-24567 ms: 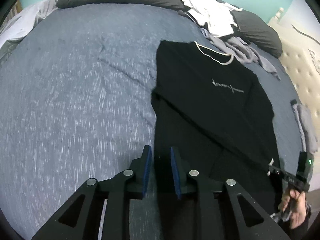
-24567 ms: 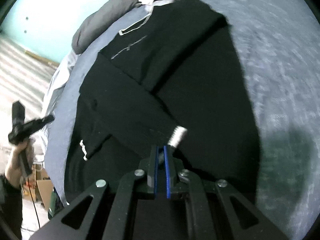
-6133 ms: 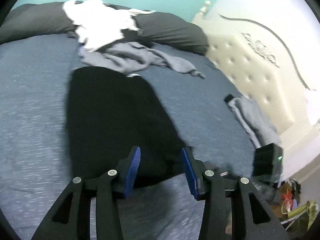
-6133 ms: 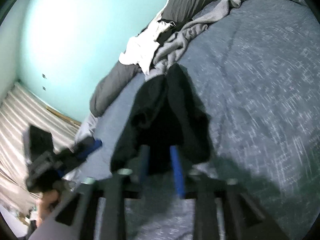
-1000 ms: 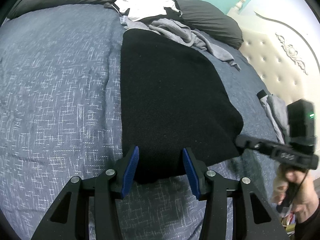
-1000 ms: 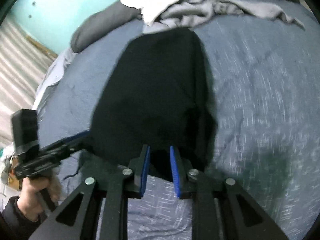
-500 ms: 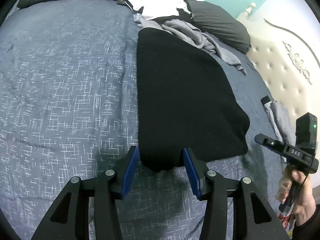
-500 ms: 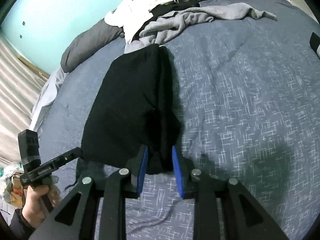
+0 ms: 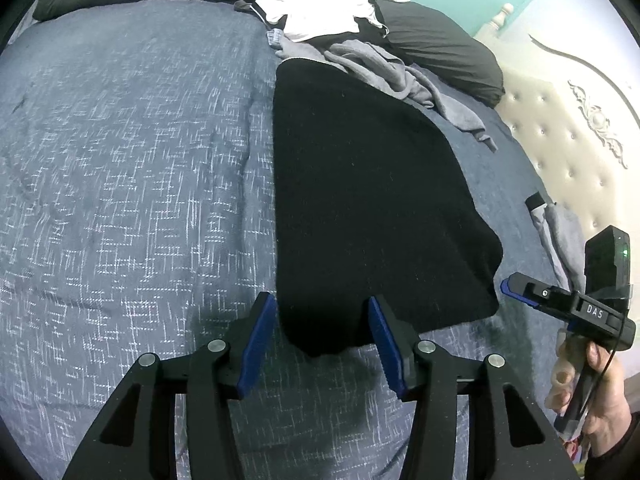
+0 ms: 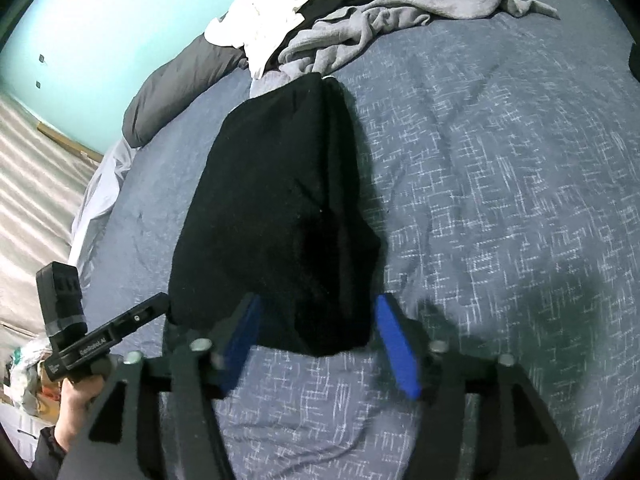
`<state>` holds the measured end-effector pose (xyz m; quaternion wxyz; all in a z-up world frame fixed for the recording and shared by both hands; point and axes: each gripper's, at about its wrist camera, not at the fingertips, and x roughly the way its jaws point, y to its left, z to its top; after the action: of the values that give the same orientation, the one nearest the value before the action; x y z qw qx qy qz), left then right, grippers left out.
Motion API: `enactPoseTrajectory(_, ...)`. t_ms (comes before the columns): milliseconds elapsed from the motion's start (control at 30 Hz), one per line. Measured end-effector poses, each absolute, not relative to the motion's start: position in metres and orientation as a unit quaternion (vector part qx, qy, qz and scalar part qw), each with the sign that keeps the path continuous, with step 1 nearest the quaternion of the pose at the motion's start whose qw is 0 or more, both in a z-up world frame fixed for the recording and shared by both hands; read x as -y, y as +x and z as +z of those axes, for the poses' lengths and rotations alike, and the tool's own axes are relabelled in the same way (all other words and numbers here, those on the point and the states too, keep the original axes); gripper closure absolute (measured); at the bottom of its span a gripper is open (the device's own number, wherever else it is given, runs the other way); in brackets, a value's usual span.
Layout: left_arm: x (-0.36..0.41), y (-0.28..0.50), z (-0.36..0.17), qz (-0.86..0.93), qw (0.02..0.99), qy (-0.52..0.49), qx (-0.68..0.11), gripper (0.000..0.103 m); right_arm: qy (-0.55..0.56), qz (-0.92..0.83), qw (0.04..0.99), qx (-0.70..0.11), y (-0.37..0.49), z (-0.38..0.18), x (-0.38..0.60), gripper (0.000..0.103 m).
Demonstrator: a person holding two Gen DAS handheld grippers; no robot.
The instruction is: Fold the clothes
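Black garment (image 9: pixel 372 200), folded into a long flat strip, is laid out on the blue-grey bedspread (image 9: pixel 132 168), with its near end sitting right between the wide-spread blue pads of both tools. The left gripper (image 9: pixel 322 334) is seen well open over the near left corner of the garment, nothing pinched, and the cloth's rounded tip is poking into the gap without being clamped. Same deal for the right gripper (image 10: pixel 320 340): jaws spread wide, a bit blurred, with the near right corner of the fabric lying loose between them and nothing held. Each tool is spotted in the other's camera, gripped by a hand (image 9: pixel 592 392) at the near edge of the bed. Further out, the strip is run toward the far edge of the bed, where its far end is touched by a rumpled grey garment (image 9: pixel 404 72). Behind that, a white garment (image 9: pixel 320 12) is piled on dark grey pillows (image 9: pixel 436 40). Another grey item (image 9: pixel 560 232) is left by the tufted cream headboard (image 9: pixel 568 136) along the right edge. A teal wall (image 10: pixel 100 20) is seen beyond.
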<state>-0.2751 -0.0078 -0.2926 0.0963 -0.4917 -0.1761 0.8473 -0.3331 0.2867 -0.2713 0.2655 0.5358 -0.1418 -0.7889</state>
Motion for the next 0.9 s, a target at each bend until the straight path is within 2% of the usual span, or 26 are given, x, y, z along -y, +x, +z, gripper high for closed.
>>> enactPoseTrajectory(300, 0.009, -0.285, -0.298, 0.846, 0.101, -0.493, 0.178, 0.041, 0.547, -0.782, 0.268, 0.133, -0.340, -0.283, -0.275, 0.034)
enactPoseTrajectory(600, 0.013, -0.290, -0.303, 0.836, 0.116, -0.498, 0.197, 0.037, 0.559, -0.775, 0.268, 0.122, -0.343, -0.291, -0.264, 0.030)
enactPoseTrajectory(900, 0.014, -0.298, -0.319, 0.819, 0.138, -0.504, 0.237, 0.032, 0.571, -0.766, 0.269, 0.121, -0.347, -0.304, -0.257, 0.029)
